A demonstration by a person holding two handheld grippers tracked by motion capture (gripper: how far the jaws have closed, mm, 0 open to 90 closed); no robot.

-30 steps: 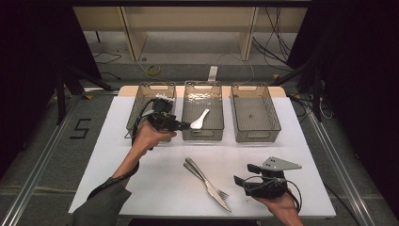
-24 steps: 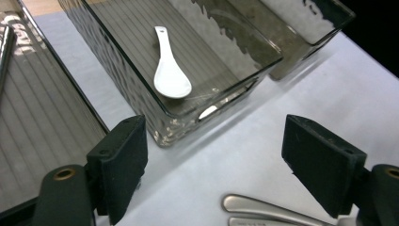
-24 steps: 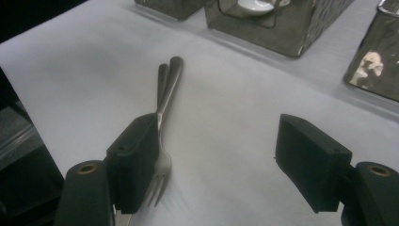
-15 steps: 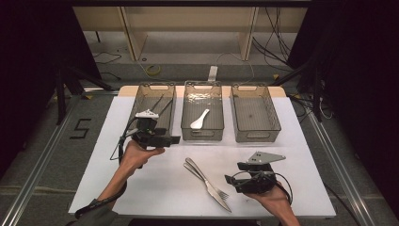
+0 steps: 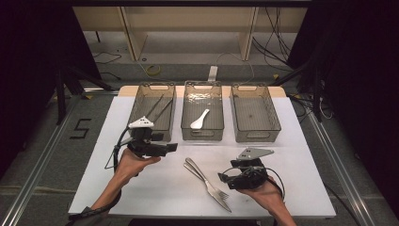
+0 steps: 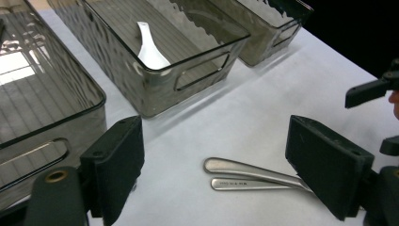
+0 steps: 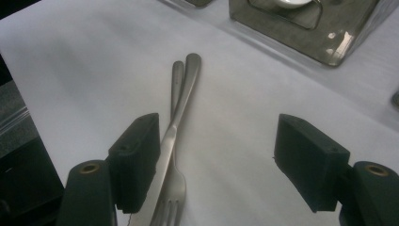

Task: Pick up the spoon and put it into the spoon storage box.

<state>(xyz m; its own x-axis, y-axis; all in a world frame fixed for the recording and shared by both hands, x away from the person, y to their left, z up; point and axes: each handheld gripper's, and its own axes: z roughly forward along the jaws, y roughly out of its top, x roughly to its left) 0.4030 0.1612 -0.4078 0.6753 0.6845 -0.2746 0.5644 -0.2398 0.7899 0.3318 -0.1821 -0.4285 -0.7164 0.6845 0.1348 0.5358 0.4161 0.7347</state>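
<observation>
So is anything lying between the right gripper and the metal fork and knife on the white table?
Nothing visible does. The right gripper is open beside the crossed silver metal fork and knife, with bare white table between its jaws.

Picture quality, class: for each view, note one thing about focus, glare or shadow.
High view: white table brightly lit, surroundings fall to near black. Left gripper view: near jaws soft, wavy glare on the middle bin. Right gripper view: fork blurs close up, casting a faint shadow.
</observation>
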